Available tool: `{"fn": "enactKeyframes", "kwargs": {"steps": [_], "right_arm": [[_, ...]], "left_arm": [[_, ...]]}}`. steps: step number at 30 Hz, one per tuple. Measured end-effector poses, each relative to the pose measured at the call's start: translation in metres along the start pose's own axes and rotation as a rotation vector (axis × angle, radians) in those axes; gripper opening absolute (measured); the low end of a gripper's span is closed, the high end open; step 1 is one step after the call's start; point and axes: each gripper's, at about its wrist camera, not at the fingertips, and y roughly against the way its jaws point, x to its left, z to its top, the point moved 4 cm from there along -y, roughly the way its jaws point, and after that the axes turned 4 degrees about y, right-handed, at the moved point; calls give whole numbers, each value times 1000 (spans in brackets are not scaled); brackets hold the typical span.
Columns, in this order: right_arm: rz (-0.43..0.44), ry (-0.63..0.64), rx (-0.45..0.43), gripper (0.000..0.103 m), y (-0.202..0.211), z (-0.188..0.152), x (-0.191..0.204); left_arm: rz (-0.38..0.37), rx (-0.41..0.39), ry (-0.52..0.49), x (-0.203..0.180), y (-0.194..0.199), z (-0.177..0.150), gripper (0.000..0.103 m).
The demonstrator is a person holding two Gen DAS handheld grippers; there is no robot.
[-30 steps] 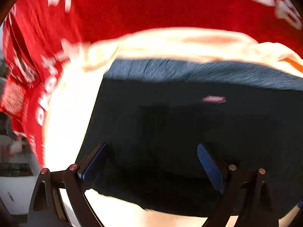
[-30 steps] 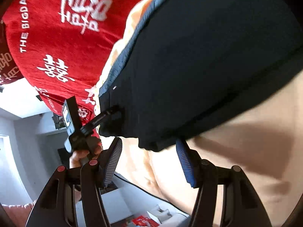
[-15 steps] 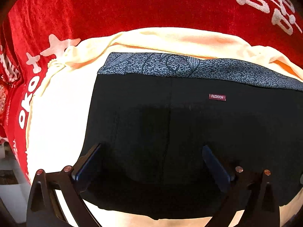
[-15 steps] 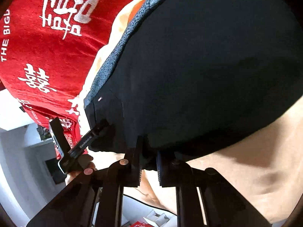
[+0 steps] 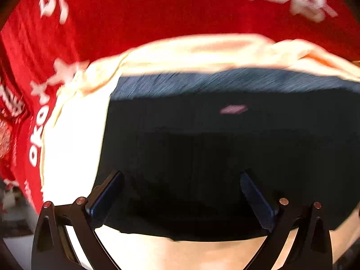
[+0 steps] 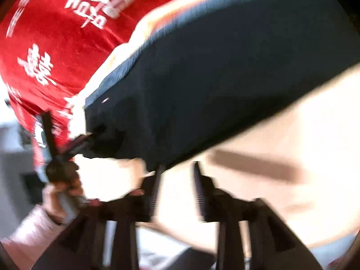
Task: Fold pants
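My right claw (image 6: 177,186) was opening with nothing between its pads, my left claw (image 5: 180,199) stood spread over the folded dark pants (image 5: 225,157) lying on the cream sheet (image 5: 72,135); soft, limp cloth, best pinched at a corner.

Red cloth with white lettering (image 5: 157,11) along the far edge, cream sheet (image 5: 67,148) brightly lit over it, blurred pale grey wall (image 6: 11,157) beyond the left edge
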Motion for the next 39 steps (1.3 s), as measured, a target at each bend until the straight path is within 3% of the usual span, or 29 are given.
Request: {"fn": "enactKeyframes", "kwargs": {"steps": [5,8,10,11,12,14,17,19,23,25,32,36,39], "right_arm": [[-100,59,-117,48,22,70,-19],[-140,61,-119,45,6,105,-30],[-191,82,-90,41,-8,111,-38],[-215,76,-74,34,-15,112,-47],[-186,66,-103,33,-12,112,-52],[-161,24,-111,34,-1,108,-64],[-184,-45,-121,38,21,97,-86],[-175,-78,-134,49,37,85,-99],[-164,-132,-159,52,62,55,-112],[-184,-171,-155,58,69,39,-120],[-231,-252,-127,58,81,-11,-150],[-262,-254,-113,58,94,-31,-167],[-262,-272,-100,60,92,-41,-177]], "left_arm": [[-99,-55,-31,-66,7,37,103],[-85,-56,-31,-102,-8,58,103],[-51,-30,-15,-121,-22,62,103],[-49,-13,-4,-122,-31,62,103],[-76,-18,25,-115,-37,64,103],[-103,-5,46,-104,-39,62,103],[-37,14,3,-86,-37,55,103],[15,32,-30,-73,-35,48,103],[7,35,-50,-71,-15,35,103],[-14,35,-61,-87,1,26,103],[-113,-10,-182,-170,48,-1,103],[-139,-17,-260,-216,54,-13,103],[-151,28,-265,-243,50,-23,103]]}}
